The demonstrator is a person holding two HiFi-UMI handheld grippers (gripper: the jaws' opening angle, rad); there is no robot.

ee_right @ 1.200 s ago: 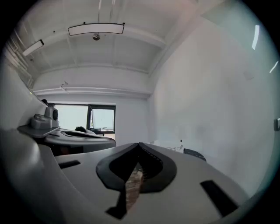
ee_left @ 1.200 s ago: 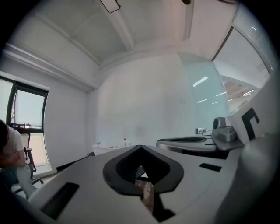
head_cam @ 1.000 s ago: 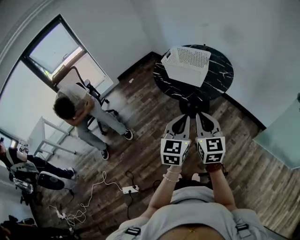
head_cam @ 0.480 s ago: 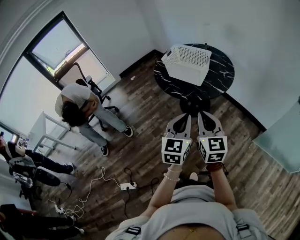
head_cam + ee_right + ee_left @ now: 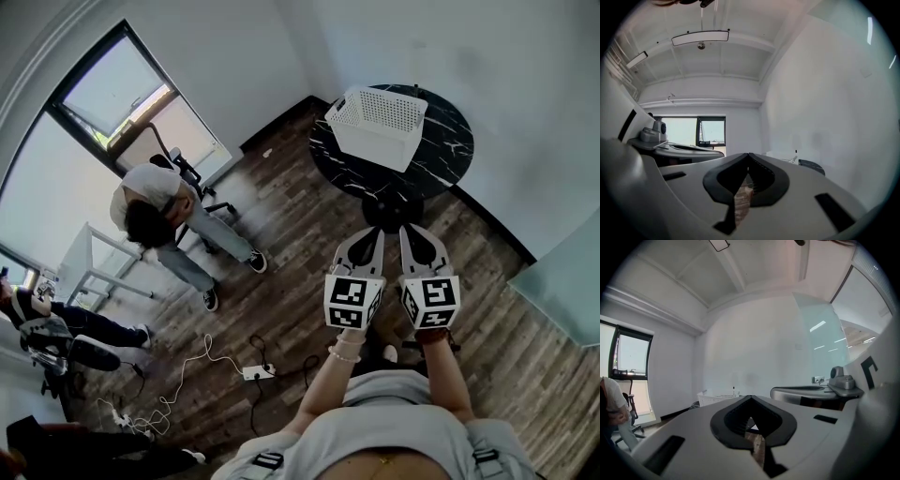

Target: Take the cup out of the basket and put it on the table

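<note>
The left gripper [image 5: 374, 232] and the right gripper [image 5: 409, 231] are held side by side above the wooden floor [image 5: 281, 244], each with its fingers closed together on nothing. Well ahead of them, the white basket [image 5: 370, 148] stands on the round black tabletop [image 5: 445, 155]; the cup cannot be made out in it.

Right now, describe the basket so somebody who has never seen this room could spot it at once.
At the far end of the wooden floor stands a round black table with white marble veins. The basket sits on its left part: a white rectangular bin, open-topped, its walls dotted with small holes, bright against the dark tabletop.
</note>
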